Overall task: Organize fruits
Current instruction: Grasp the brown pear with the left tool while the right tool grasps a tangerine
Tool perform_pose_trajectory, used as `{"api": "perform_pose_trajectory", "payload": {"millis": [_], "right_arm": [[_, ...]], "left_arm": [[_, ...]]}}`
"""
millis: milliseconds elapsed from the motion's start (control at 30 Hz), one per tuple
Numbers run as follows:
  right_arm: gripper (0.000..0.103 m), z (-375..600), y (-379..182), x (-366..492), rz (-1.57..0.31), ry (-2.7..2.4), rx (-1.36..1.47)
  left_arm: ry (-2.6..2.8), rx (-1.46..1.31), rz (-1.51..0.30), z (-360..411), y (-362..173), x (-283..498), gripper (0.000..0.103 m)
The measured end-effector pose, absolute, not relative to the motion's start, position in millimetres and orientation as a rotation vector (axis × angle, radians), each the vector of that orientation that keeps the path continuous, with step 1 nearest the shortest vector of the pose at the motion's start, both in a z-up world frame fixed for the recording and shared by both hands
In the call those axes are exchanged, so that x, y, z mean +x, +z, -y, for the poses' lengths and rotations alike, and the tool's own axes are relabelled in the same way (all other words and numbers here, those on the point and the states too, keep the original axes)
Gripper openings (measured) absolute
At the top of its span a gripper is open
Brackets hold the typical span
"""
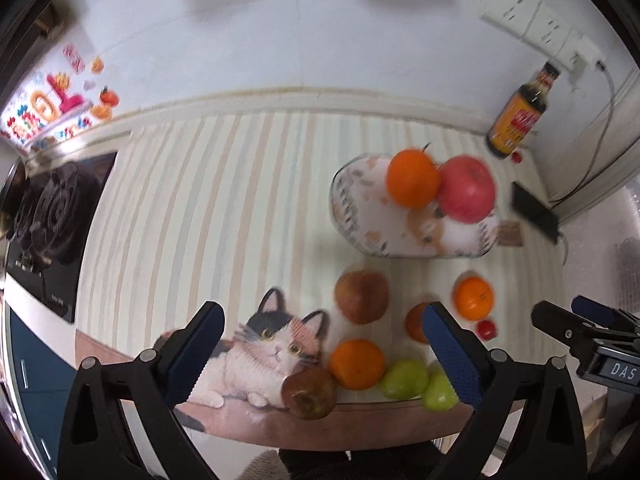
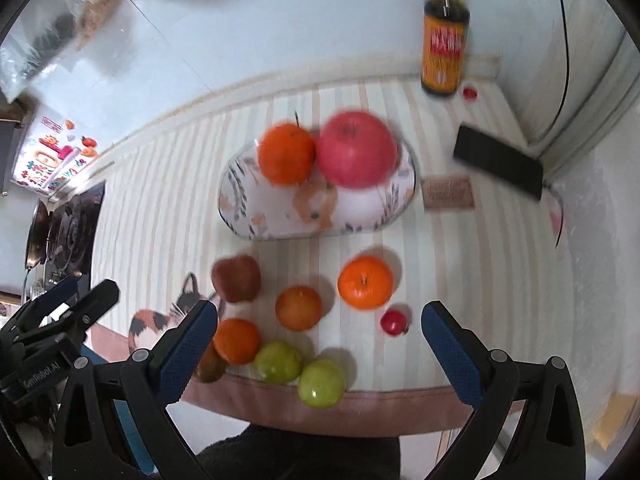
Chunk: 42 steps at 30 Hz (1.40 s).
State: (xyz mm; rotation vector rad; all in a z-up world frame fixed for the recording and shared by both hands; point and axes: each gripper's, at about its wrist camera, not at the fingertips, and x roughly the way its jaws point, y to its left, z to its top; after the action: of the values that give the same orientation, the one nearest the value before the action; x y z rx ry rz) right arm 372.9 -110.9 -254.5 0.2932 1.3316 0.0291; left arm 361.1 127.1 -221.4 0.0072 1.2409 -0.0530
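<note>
Two spread, empty grippers, left gripper (image 1: 324, 344) and right gripper (image 2: 320, 340), hang above a striped mat (image 1: 224, 200) against the white wall (image 1: 280, 40).

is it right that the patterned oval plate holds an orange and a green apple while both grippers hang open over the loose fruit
Not quite: the fruit beside the round orange on the patterned oval plate is a big red apple, not green. The right wrist view shows it. The left gripper and right gripper are open.

Striped tablecloth (image 2: 168, 200) matt cloth; plate (image 2: 240, 216) glossy glazed; red apple (image 2: 356, 148) and oranges smooth, shiny; sauce bottle (image 2: 444, 40) glossy glass; jaws' blue pads (image 1: 192, 348) rough textured.
</note>
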Motion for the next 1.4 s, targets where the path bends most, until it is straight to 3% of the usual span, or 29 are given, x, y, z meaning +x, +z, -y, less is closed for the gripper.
{"api": "perform_pose_trajectory", "payload": {"millis": [333,633,667,733,833,1167,1400], "right_arm": [[0.101,107.1,-365.5,352.6,-1.579,0.088,0.445],[0.099,85.1,-397.4,335.8,-1.656,0.14,0.41],[0.098,84.8,-395.7,337.0,-1.648,0.134,0.409],[0.097,89.8,-390.2,340.2,-1.62,0.106,0.402],[0.095,102.4,-384.1,348.9,-1.595,0.074,0.427],[0.094,145.3,-381.8,383.9,-1.544,-0.025,0.453],[0.08,139.4,-418.1,415.4,-1.599,-0.051,0.406]], "left_arm": [[0.005,0.051,-1.506,-151.4,-324.6,333.0,0.101],[-0.057,0.019,-1.626,-145.4,-385.4,315.3,0.101],[-0.067,0.02,-1.629,-143.4,-388.7,314.6,0.099],[-0.087,-0.011,-1.627,-142.6,-393.1,313.0,0.076],[-0.11,-0.074,-1.608,-144.3,-391.6,308.9,0.063],[0.065,-0.102,-1.531,-192.1,-388.1,317.2,0.063],[0.068,-0.115,-1.514,-191.2,-385.0,332.2,0.064]]}}
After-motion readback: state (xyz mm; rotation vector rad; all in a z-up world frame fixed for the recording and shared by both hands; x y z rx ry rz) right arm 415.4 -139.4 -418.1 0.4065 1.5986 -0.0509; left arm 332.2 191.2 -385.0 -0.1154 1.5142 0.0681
